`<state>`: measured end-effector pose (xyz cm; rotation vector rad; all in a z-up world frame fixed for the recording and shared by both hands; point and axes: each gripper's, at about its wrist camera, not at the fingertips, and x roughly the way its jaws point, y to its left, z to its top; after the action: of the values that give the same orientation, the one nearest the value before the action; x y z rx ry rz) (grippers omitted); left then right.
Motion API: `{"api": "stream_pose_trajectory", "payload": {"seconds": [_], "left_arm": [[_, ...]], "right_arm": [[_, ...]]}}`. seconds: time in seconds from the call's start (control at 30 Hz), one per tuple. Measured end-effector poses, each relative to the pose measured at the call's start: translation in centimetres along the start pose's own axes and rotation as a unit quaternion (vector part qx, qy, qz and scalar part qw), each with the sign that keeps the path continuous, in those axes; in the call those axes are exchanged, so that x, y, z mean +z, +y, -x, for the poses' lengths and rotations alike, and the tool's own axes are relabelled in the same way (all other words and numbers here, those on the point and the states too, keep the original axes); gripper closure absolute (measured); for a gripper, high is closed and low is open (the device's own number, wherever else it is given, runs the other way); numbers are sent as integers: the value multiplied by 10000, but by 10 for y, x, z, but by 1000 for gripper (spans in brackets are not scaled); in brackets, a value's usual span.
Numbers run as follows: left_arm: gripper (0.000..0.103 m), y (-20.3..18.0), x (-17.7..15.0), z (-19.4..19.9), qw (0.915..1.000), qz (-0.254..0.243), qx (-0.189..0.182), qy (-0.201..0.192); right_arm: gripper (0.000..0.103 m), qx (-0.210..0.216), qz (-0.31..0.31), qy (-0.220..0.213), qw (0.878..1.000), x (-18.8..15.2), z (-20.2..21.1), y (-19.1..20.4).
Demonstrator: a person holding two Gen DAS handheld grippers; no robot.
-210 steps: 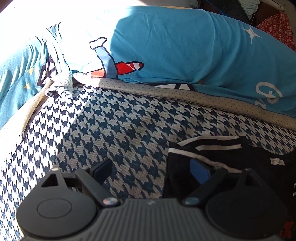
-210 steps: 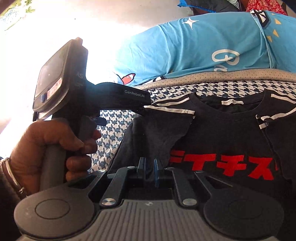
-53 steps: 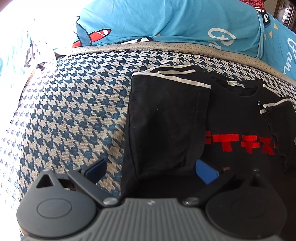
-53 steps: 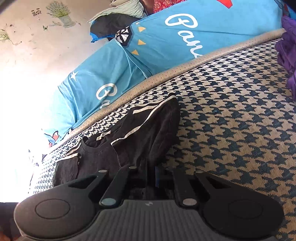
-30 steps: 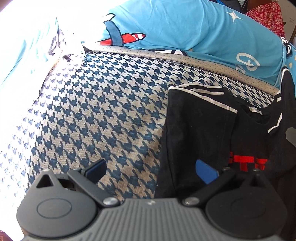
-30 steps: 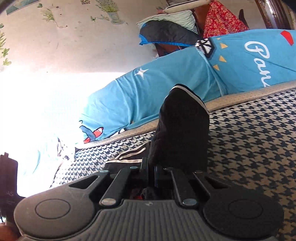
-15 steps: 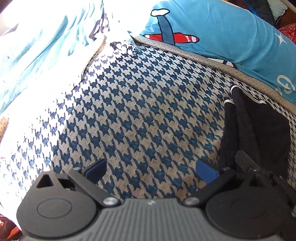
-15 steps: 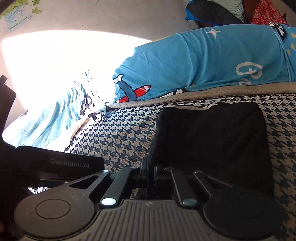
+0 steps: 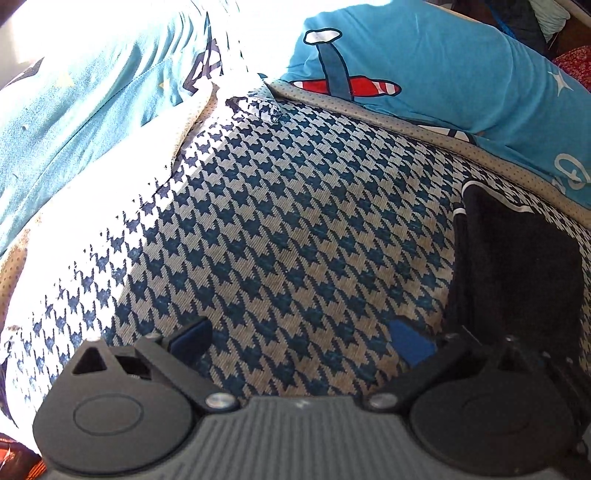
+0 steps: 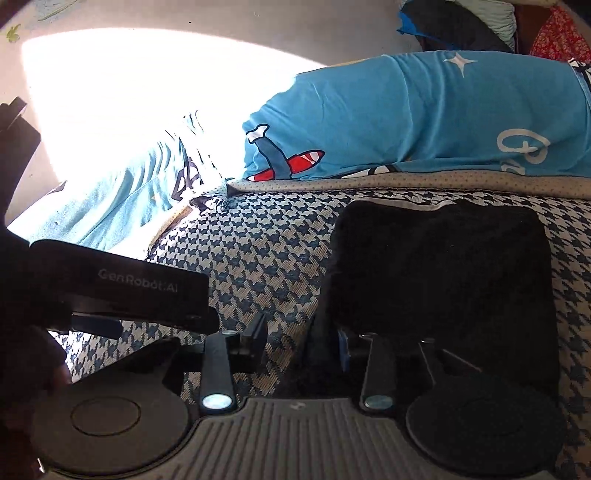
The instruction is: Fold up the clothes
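Note:
The black T-shirt [image 10: 443, 273] lies folded into a compact rectangle on the houndstooth bed cover [image 10: 266, 254], a white sleeve stripe showing along its far edge. My right gripper [image 10: 291, 339] is open at the shirt's near left corner; its right finger touches the dark cloth and bare cover shows between the fingers. In the left wrist view the shirt [image 9: 517, 266] sits at the far right. My left gripper [image 9: 299, 341] is open over bare cover to the left of the shirt and holds nothing. Its housing [image 10: 118, 284] shows at the left of the right wrist view.
Blue pillows with a plane print [image 9: 424, 74] line the far edge of the bed, and another blue pillow [image 9: 85, 110] lies along the left. Strong sunlight washes out the left side. Dark and red clothes [image 10: 461, 26] are piled behind the pillows.
My right gripper carried the shirt's right side over to the left, laid it down and opened, letting go of the cloth. The left gripper swung left, away from the shirt.

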<state>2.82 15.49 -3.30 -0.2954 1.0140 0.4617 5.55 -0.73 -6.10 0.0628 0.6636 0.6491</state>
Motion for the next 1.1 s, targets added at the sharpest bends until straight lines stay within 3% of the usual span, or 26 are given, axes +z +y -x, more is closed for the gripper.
{"api": "stream_pose_trajectory", "payload": {"seconds": [0.13,0.47,0.83,1.1], "left_arm": [[0,-1,0,3,10000,20,-35,-30],[0,-10,-4,7,9997,-135,-120,-144],[0,-34,-4,15,9979,-257,-448,-380],[0,-65,-10,8,9961,-599,-470,-436]], "right_arm": [[66,43,-67,-150,9999,4,21,-6],[65,406,402,114,9983,-13,22,8],[64,217,253,62,9994,-6,46,-3],[64,-336,174,291,9989,-15,81,-28]]}}
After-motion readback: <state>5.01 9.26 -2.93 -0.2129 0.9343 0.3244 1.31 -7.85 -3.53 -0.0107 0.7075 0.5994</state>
